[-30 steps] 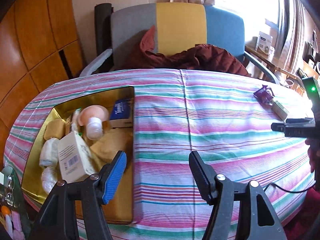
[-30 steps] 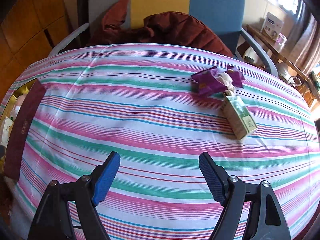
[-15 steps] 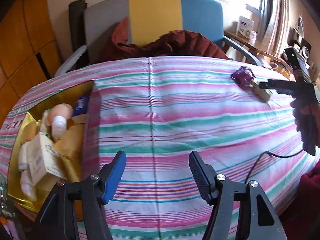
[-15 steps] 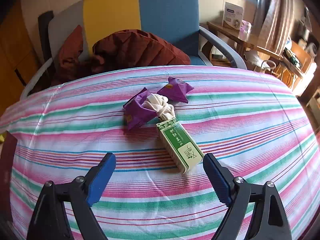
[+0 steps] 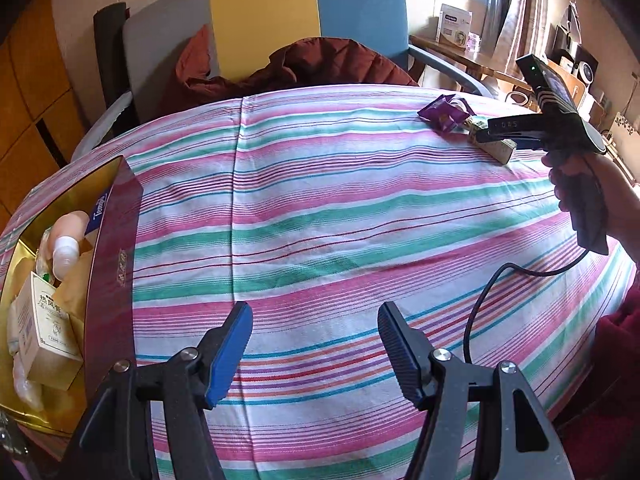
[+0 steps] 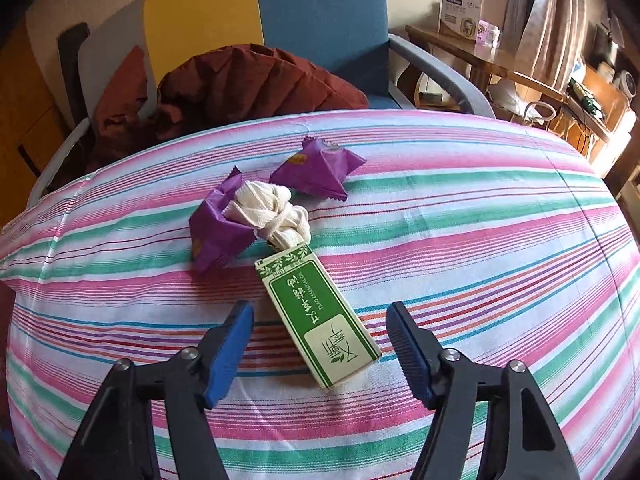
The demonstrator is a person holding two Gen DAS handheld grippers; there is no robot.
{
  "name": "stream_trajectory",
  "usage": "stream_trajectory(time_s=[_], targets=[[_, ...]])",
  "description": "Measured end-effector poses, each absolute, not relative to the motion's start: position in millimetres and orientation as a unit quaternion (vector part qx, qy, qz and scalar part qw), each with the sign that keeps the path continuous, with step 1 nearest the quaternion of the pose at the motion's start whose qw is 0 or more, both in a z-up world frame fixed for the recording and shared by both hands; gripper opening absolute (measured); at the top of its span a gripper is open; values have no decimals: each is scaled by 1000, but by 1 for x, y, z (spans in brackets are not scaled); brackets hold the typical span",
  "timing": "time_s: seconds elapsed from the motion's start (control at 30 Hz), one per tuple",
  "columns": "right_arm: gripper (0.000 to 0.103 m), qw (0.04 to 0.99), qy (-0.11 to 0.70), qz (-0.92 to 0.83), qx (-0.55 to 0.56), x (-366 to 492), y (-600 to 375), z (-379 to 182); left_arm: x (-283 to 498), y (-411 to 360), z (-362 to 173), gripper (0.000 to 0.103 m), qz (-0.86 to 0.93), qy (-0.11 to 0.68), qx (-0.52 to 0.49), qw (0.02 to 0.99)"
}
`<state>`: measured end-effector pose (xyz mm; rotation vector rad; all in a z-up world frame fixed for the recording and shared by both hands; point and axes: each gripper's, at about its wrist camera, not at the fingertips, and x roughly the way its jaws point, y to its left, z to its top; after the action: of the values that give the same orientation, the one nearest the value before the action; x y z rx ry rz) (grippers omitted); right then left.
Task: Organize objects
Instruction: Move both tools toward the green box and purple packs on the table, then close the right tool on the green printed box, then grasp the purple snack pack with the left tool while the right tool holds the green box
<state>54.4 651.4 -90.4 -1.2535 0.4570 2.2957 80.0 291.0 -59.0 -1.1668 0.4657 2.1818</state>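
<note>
A green and white box (image 6: pixel 320 316) lies on the striped tablecloth, its near end between the open fingers of my right gripper (image 6: pixel 320 344). Behind it sit a knotted cream cloth (image 6: pixel 272 210) and two purple packets (image 6: pixel 316 168). In the left wrist view the same box (image 5: pixel 498 148) and a purple packet (image 5: pixel 444 114) show at far right, under the right gripper (image 5: pixel 478 133). My left gripper (image 5: pixel 314 340) is open and empty over the cloth. A gold-lined box (image 5: pixel 116 252) at the left holds several items.
A grey, yellow and blue chair (image 5: pixel 264 24) with a dark red garment (image 6: pixel 240 84) stands behind the table. A black cable (image 5: pixel 500 280) hangs from the right gripper across the cloth. A wooden side table (image 6: pixel 480 60) with cartons is at back right.
My right gripper has moved forward to the green box, which now lies between its fingers. My left gripper has swung right, so the gold-lined box sits further left.
</note>
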Motion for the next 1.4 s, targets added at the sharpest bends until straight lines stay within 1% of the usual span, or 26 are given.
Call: stream_trajectory(time_s=[0.03, 0.1, 0.13, 0.17, 0.2, 0.23, 0.37, 0.7, 0.87, 0.93, 1.03, 1.1, 1.17, 1.4], targets=[[59, 240, 174, 835, -464, 54, 654, -94, 79, 292, -60, 66, 824, 174, -443, 307], [50, 240, 183, 831, -468, 54, 656, -98, 78, 294, -62, 66, 822, 172, -447, 307], [42, 240, 182, 831, -467, 54, 656, -97, 77, 295, -63, 66, 821, 171, -449, 308], [40, 233, 188, 832, -467, 55, 656, -96, 76, 296, -64, 66, 821, 170, -450, 308], [33, 225, 198, 832, -466, 55, 655, -95, 76, 299, -64, 66, 820, 171, -450, 309], [32, 219, 207, 830, -469, 55, 654, -95, 75, 301, -65, 66, 819, 172, -452, 309], [32, 218, 210, 821, -484, 55, 648, -94, 69, 312, -63, 66, 817, 167, -455, 312], [31, 218, 285, 793, -493, 73, 662, -94, 41, 372, -57, 66, 802, 137, -474, 338], [31, 229, 289, 786, -497, 79, 663, -93, 20, 421, -52, 67, 782, 95, -492, 370], [31, 229, 290, 784, -499, 78, 664, -94, 13, 446, -49, 71, 773, 87, -492, 391], [31, 229, 292, 783, -499, 79, 666, -94, -5, 473, -49, 74, 755, 33, -513, 407], [31, 228, 301, 781, -497, 81, 668, -94, -15, 493, -50, 77, 748, 22, -524, 408], [31, 235, 304, 778, -497, 84, 671, -93, -22, 510, -53, 77, 736, 2, -536, 414], [31, 247, 303, 773, -501, 87, 678, -93, -43, 565, -72, 77, 715, -21, -558, 421]])
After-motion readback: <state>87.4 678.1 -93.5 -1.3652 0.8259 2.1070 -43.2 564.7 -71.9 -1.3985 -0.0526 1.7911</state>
